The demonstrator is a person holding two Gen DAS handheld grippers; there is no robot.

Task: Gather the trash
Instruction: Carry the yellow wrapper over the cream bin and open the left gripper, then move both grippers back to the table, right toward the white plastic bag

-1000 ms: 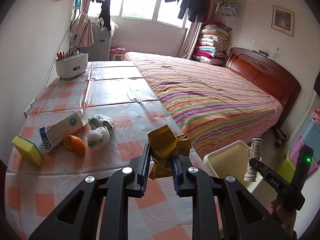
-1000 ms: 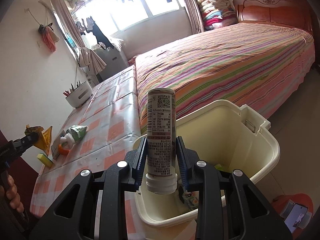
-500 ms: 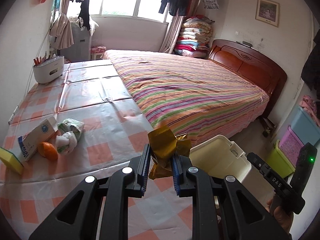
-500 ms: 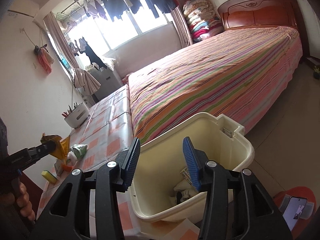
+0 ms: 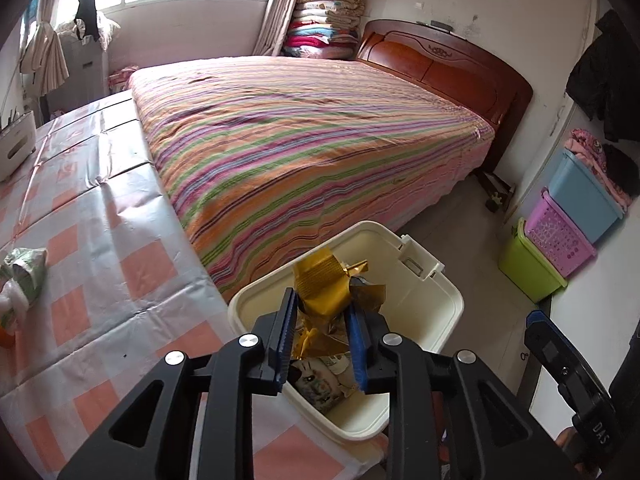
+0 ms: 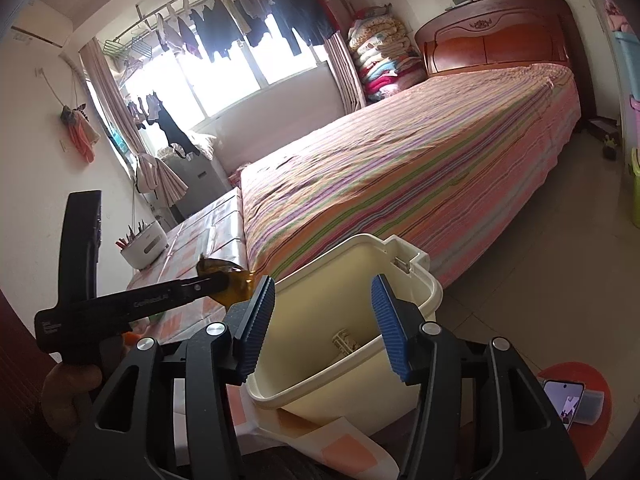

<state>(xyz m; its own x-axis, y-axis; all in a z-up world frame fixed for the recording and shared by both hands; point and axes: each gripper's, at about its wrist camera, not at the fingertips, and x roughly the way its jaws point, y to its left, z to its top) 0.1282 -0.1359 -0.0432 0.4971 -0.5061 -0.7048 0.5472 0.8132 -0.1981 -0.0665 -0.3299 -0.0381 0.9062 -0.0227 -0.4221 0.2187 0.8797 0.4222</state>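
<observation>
Your left tool point(image 5: 322, 334) is clamped on a crumpled gold wrapper point(image 5: 324, 284), the blue ribbed pads pressing it from both sides, and you hold it directly above the open cream trash bin point(image 5: 448, 304). Under the wrapper, inside the bin, lie printed packets and other scraps point(image 5: 324, 384). In the right wrist view the same wrapper point(image 6: 232, 280) shows as an amber bunch at the tip of your left tool, just over the bin's near-left rim.

Your right tool point(image 6: 324, 324) has its fingers spread wide apart with nothing between them, and it points down at the bin point(image 6: 416, 280) from the near side. Something pale and ribbed rests low against the bin's inner wall point(image 6: 344, 342); what it is cannot be made out.

The bin stands just beside the edge of the worktop point(image 5: 132, 264), which wears an orange-and-white checked cloth. At the worktop's far left edge sit a knotted green-and-white plastic bag point(image 5: 22, 276) and a sliver of something orange point(image 5: 5, 338). A white caddy point(image 6: 144, 242) holding pens stands farther back. Behind the bin stretches the striped bed point(image 5: 304, 140) with its wooden headboard point(image 5: 444, 64).
</observation>
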